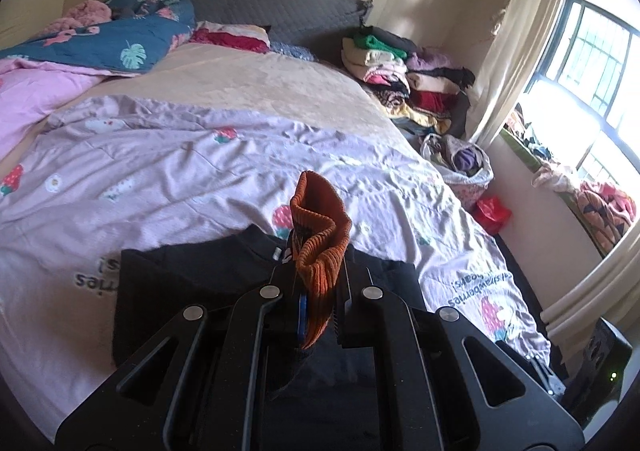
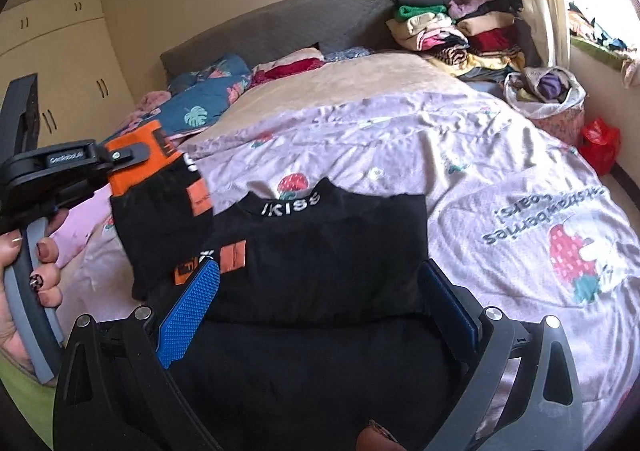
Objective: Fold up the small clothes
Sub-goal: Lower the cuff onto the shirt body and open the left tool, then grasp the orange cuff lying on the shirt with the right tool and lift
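A: Where's the garment?

B: The black top [image 2: 320, 251] lies flat on the bed [image 2: 480, 155], collar away from us. Its orange cuff [image 1: 320, 247] is clamped in the left gripper [image 1: 318, 291], lifting the sleeve [image 2: 160, 219] off the cover.

A: And the right gripper [image 2: 320, 303]?

B: Released, jaws spread over the body of the top, holding nothing.

A: Which step?

B: Sleeve fold, I'd judge. Next calls for carrying the cuff across the chest and laying it flat.

A: Obstacles?

B: Stacked clothes [image 2: 460, 35] and a laundry bag [image 2: 548, 91] sit well apart.

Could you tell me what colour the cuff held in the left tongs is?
Orange ribbed cuff, clearest in the left wrist view.
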`<state>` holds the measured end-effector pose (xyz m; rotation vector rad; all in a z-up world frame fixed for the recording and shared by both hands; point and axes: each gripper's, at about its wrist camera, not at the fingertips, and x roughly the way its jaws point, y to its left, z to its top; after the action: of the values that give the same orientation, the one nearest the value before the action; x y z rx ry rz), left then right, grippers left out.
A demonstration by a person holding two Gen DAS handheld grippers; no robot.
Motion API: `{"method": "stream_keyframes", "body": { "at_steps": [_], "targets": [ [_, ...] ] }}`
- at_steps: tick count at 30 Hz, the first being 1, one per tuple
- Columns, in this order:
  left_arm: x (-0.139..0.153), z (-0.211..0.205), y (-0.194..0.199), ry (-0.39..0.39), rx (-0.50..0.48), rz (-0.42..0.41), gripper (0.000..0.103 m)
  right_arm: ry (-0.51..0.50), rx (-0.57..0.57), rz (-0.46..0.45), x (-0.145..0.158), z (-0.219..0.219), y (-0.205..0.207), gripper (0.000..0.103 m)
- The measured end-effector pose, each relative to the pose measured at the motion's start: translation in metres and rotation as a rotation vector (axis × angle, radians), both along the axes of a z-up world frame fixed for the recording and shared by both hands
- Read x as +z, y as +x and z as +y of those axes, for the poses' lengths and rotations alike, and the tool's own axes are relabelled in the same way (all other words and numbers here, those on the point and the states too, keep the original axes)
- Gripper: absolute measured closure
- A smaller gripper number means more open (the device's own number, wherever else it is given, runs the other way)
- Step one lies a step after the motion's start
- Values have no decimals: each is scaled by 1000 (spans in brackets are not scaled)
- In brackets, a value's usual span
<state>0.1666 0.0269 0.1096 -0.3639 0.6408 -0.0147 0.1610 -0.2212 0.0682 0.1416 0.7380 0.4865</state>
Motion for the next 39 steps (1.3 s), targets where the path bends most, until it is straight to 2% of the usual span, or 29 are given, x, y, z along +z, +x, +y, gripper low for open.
{"method": "stream_keyframes", "body": {
  "at_steps": [7, 13, 17, 19, 22, 24, 26, 31, 33, 34, 35, 39],
  "targets": [
    [-24, -36, 10, -10, -59, 47, 100, 18, -36, 48, -12, -22, 11, 5],
    [-43, -62, 11, -18, -133, 87, 99, -52, -33, 74, -24, -24, 12, 5],
    [-58, -72, 11, -40, -169, 110, 98, -89, -73, 76, -29, -35, 17, 5],
    [-61, -73, 11, -52, -185, 117, 95, -100, -104, 80, -32, -44, 21, 5],
    [-63, -74, 7, -59, -210, 107, 84, -85, -131, 101, -38, -55, 26, 5],
    [-61, -74, 5, -69, -229, 100, 72, -77, -133, 108, -41, -56, 28, 5],
    [-57, -69, -1, -49, -230, 86, 71, -69, -116, 111, -42, -52, 30, 5],
    [-54, -31, -8, -4, -124, 86, 61, -25, -8, 119, -50, -22, 28, 5],
    [-57, -4, -12, 13, -50, 94, 61, -11, 30, 126, -54, -8, 28, 15],
    [-59, 7, -14, 26, -11, 99, 60, -6, 49, 142, -60, 1, 29, 25],
    [-61, 20, -16, 36, 25, 106, 60, -2, 60, 154, -63, 7, 31, 28],
    [-72, 77, -24, 46, 162, 137, 59, -35, 84, 163, -80, 31, 43, 30]
  ]
}}
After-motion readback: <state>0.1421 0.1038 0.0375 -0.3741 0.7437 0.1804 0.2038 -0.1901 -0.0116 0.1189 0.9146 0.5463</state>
